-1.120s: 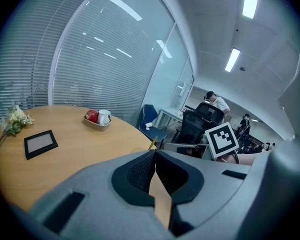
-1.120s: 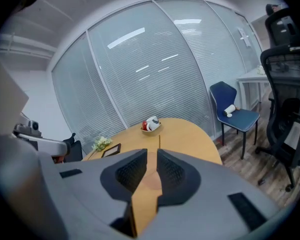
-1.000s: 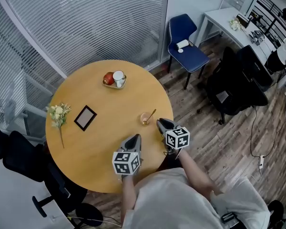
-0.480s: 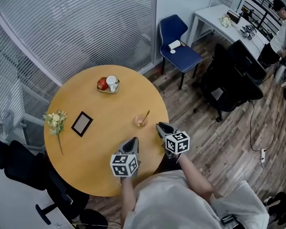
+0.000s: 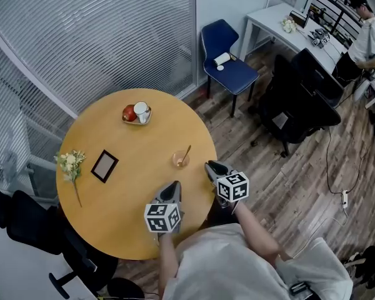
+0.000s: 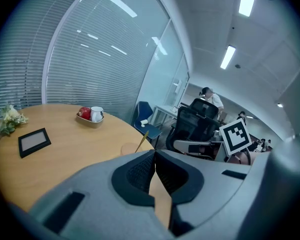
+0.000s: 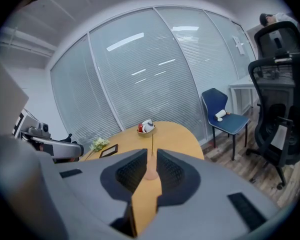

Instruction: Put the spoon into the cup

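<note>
- Left gripper point(image 5: 174, 185): fingers pressed together, empty, at the cup's point(image 5: 179, 160) 6 o'clock.
- Cup, toward the desk's point(image 5: 112, 199) 3 o'clock edge, holds the spoon point(image 5: 186, 153), handle leaning toward 1 o'clock.
- Right gripper point(image 5: 208, 164): fingers narrowly apart, empty, at the cup's 3 o'clock.

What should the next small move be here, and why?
Probably just draw the right gripper back from the cup: the spoon already stands in it, handle leaning over the rim, and neither it nor the left gripper holds anything.
</note>
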A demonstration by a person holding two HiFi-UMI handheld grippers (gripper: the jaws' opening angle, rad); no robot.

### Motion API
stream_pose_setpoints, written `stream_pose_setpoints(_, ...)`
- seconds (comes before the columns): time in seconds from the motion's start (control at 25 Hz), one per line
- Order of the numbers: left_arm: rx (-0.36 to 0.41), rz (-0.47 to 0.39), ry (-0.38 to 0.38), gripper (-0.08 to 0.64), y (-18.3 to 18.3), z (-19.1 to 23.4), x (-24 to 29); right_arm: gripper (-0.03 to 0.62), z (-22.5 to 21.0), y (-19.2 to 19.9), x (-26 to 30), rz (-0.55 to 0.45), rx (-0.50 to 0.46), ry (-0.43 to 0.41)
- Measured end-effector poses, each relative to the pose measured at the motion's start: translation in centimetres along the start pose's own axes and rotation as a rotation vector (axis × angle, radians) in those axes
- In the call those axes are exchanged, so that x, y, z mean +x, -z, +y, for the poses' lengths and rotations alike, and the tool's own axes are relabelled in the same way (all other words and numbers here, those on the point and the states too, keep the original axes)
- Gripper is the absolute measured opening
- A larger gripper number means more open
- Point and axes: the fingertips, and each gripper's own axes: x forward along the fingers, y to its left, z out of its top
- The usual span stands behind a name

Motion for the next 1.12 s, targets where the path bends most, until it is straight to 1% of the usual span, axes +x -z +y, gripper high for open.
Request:
stream_pose_setpoints(0.12, -0.001, -0.001, -0.003, 0.009, 0.0, 0.1, 0.0, 0.049, 0.2, -0.1, 0.1, -0.001, -0.01, -0.008)
stream_pose_setpoints(0.28, -0.001, -0.001, -0.006, 0.009, -0.1, -0.1, -0.1, 0.02, 0.5, -0.4, 0.1, 0.0, -0.019, -0.02)
stream_pose_setpoints(0.6, -0.004, -0.006, -0.012, 0.009, -0.3, 0.2, -0.2, -0.002, 0.8, -0.9, 0.5, -0.003, -0.025, -0.029)
stream_pose_setpoints(0.88, -0.017, -0.004, -0.024, 0.009, 0.3, 0.5, -0.6, -0.002, 1.4, -1.1, 0.9, -0.015, -0.036, -0.042)
stream_pose_setpoints(1.12, -0.017, -0.008, -0.022, 0.009, 0.3, 0.5, -0.7, -0.002, 1.6, -0.9, 0.9, 0.005, -0.053, -0.037)
